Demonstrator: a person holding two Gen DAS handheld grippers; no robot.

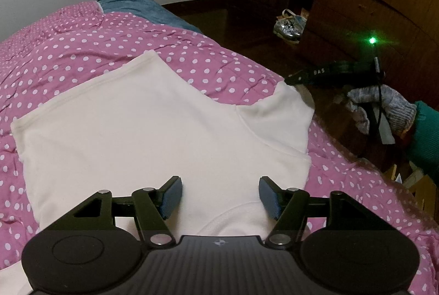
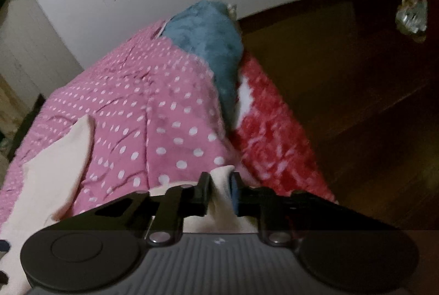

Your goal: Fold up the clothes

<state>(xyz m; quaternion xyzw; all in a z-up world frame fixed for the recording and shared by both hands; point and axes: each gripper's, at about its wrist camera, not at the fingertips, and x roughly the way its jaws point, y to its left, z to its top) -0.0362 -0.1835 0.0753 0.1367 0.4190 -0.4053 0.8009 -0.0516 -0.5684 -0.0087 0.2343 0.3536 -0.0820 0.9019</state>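
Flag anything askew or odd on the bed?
The white shirt lies flat but skewed on the polka-dot quilt, its right sleeve at the bed's edge, pinched in the right tongs. Left tongs are open over it.

— What covers the bed (image 1: 82,48)?
— A pink polka-dot quilt (image 1: 192,53). A white garment (image 1: 137,130) lies spread flat on it, one sleeve reaching the bed's right edge.
— Anything else?
— A blue blanket (image 1: 137,6) at the far end.

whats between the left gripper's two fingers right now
Only the white shirt lying flat on the polka-dot quilt. The left gripper is open above it, gripping nothing, as the left wrist view shows.
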